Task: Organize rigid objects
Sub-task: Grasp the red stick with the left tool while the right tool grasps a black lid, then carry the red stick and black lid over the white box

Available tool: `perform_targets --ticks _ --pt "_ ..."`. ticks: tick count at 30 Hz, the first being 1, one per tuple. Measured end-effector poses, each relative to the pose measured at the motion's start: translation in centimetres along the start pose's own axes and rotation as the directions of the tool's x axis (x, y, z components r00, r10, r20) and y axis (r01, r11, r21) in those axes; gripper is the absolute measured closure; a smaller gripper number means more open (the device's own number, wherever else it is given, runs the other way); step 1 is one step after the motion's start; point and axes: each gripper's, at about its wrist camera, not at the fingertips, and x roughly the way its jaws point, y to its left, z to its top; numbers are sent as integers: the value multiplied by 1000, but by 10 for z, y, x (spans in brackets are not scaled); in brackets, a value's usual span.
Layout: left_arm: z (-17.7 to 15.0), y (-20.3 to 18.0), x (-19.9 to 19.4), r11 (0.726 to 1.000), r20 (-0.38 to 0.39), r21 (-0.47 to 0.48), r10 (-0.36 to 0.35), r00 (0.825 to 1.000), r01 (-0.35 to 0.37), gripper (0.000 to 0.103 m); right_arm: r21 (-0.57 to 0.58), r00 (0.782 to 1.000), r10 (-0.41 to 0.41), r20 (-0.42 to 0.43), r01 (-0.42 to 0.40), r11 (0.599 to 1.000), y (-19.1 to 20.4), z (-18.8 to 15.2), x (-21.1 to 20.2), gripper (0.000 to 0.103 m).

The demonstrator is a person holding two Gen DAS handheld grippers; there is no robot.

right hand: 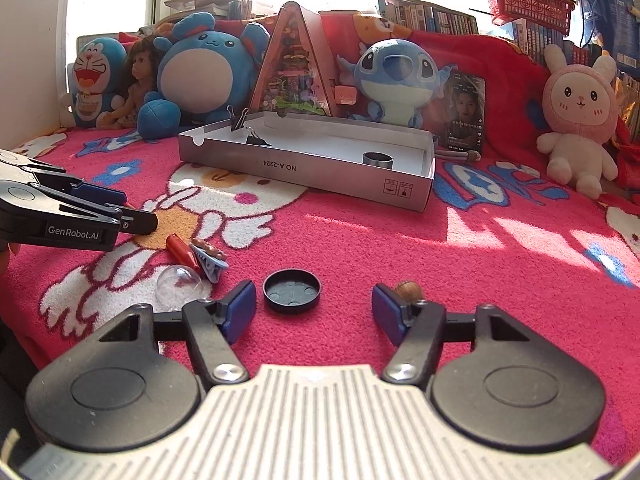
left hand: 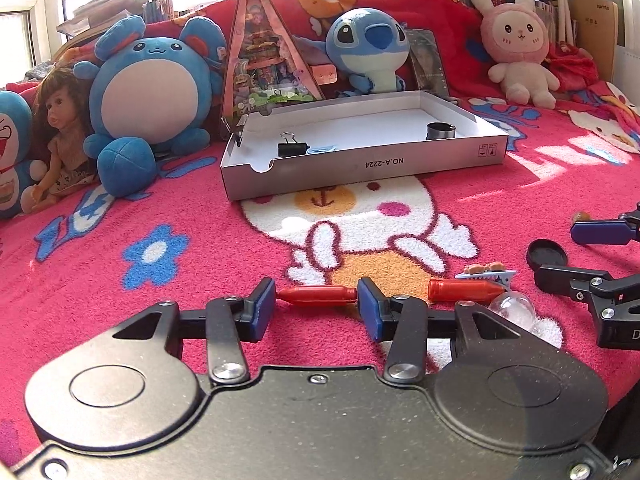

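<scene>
Left wrist view: the left gripper [left hand: 316,306] sits low on the pink blanket [left hand: 160,208], its jaws narrowed around a red crayon-shaped piece [left hand: 318,295] lying crosswise between the blue pads; whether the pads actually pinch it I cannot tell. A 2nd red piece [left hand: 464,290] lies at 3 o'clock from it, beside a small clip [left hand: 486,271] and a clear dome [left hand: 514,309]. The grey box [left hand: 360,164], at 12 o'clock, already holds a binder clip [left hand: 293,148] and a metal ring [left hand: 440,131].

The right gripper [right hand: 314,311] stands fairly wide, nothing between the pads, with the black lid [right hand: 292,291] just ahead at 12 o'clock.

Judged step: picking up loose pieces for boxing. Next, the left needs a firm pinch, then a lift toward the box.
</scene>
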Motion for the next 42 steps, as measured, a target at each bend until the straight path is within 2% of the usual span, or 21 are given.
perform_targets --ticks 4,8,16,20,33,42 --pt "-1 -1 2 1000 6 -5 3 1000 -3 60 20 1000 -13 7 12 1000 -1 -1 1 32" --pt "-3 -2 2 1000 14 -25 15 1000 -14 60 57 1000 -25 18 23 998 0 -3 1 46" --pt "-3 -7 0 997 14 -65 51 999 -50 61 75 999 -43 32 41 996 7 -5 1 56" --pt "-2 -8 0 995 12 -84 54 998 -53 61 92 998 -49 33 46 995 9 -4 2 66" --pt "23 -4 3 991 36 -129 38 999 -33 61 152 998 -49 29 44 987 3 12 9 66" --pt "49 6 9 990 49 -141 7 999 0 61 200 998 -52 30 45 979 -9 43 18 66"
